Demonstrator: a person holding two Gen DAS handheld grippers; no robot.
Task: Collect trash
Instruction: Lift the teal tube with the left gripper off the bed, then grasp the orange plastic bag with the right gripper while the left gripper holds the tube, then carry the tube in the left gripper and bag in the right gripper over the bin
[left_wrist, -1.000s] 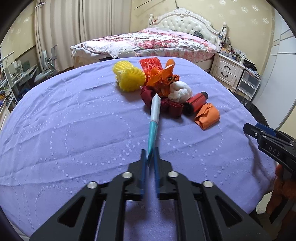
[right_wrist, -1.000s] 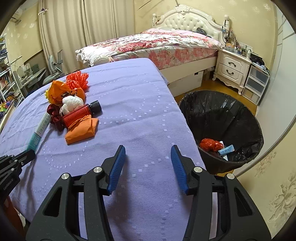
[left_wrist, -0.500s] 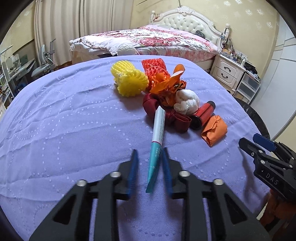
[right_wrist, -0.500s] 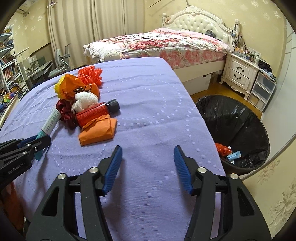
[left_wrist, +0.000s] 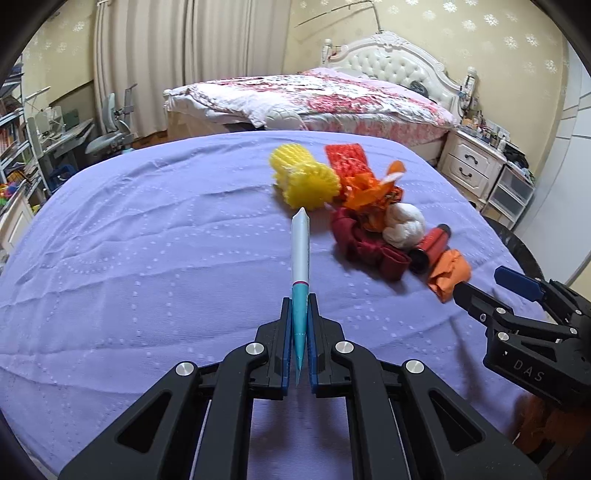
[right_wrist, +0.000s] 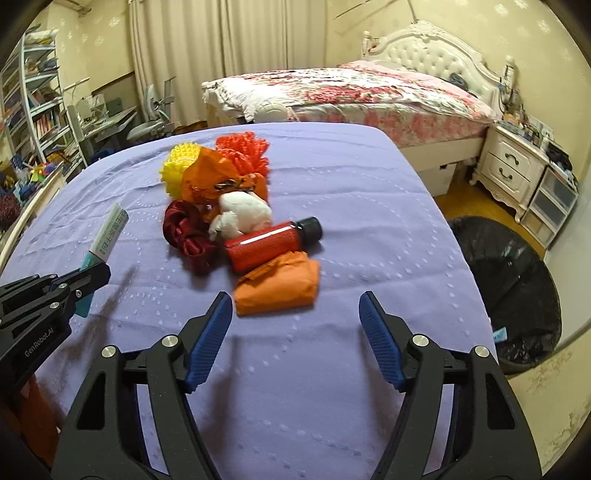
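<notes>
My left gripper (left_wrist: 297, 306) is shut on the flat teal end of a white and teal tube (left_wrist: 301, 254), which points away from me, lifted off the purple tablecloth (left_wrist: 147, 258). The same tube (right_wrist: 107, 236) shows at the left of the right wrist view, in the left gripper (right_wrist: 94, 275). My right gripper (right_wrist: 295, 314) has its jaws opening, nothing between them, just short of a folded orange wrapper (right_wrist: 279, 284). Behind that lie a red bottle with a black cap (right_wrist: 269, 242), a white crumpled wad (right_wrist: 240, 214), dark red cloth (right_wrist: 186, 230), and orange, yellow and red foam nets.
A bin lined with a black bag (right_wrist: 513, 280) stands on the floor right of the table, with a blue scrap inside. Beyond the table are a bed (right_wrist: 351, 92), a white nightstand (right_wrist: 509, 166), and shelves and a desk at the left.
The left jaws closed on the tube's teal end and raised it off the cloth. The right gripper swung left from the bin side toward the orange wrapper, its jaws spreading wider.
</notes>
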